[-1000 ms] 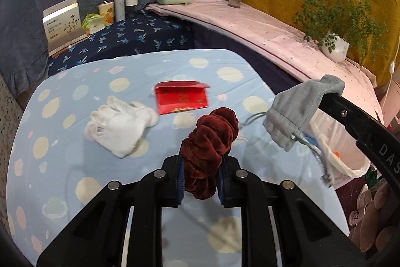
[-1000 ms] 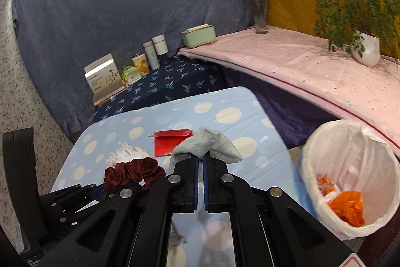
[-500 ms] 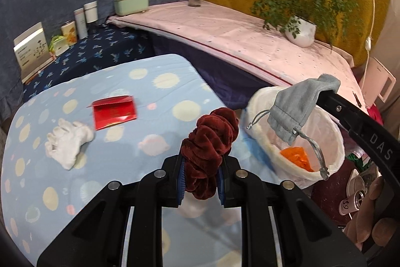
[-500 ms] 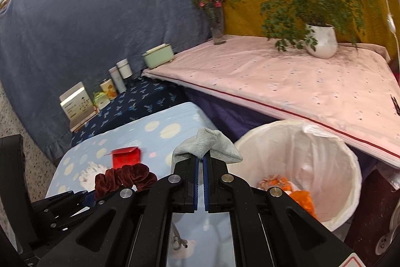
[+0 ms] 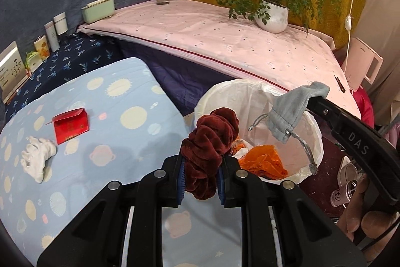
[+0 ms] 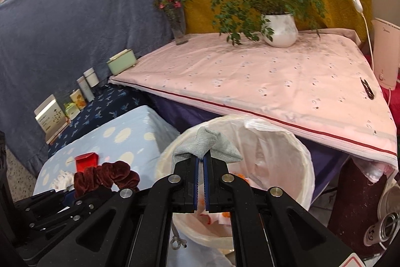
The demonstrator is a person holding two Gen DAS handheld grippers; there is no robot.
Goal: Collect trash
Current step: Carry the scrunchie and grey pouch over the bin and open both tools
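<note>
The left gripper (image 5: pixel 200 179) was closed on a dark red velvet scrunchie (image 5: pixel 209 144), which stood up between its blue pads, and the right gripper (image 6: pixel 200 167) was closed tightly on a grey drawstring pouch (image 6: pixel 207 142). Both carried things were near the white-lined trash bin (image 5: pixel 313 124), which stood on the floor just beside the right edge of the counter with the blue spotted cloth (image 5: pixel 140 142). The relation that mattered was that the pouch hung directly over the open mouth of the bin, with its long axis and its cord pointing down, while the scrunchie was only at the near left rim, partly above the counter edge. So the right gripper was the better placed one, and I judge that it could release first; the left one probably needed to go a little more to the right. The left wrist view showed what the right wrist view mostly hid: the orange plastic trash (image 5: pixel 262 162) already at the bottom of the bin, and the things not yet collected on the counter, a red envelope (image 5: pixel 71 125) and a white crumpled glove (image 5: pixel 37 157) near its left edge. In the right wrist view the pouch covered part of the far left rim.
</note>
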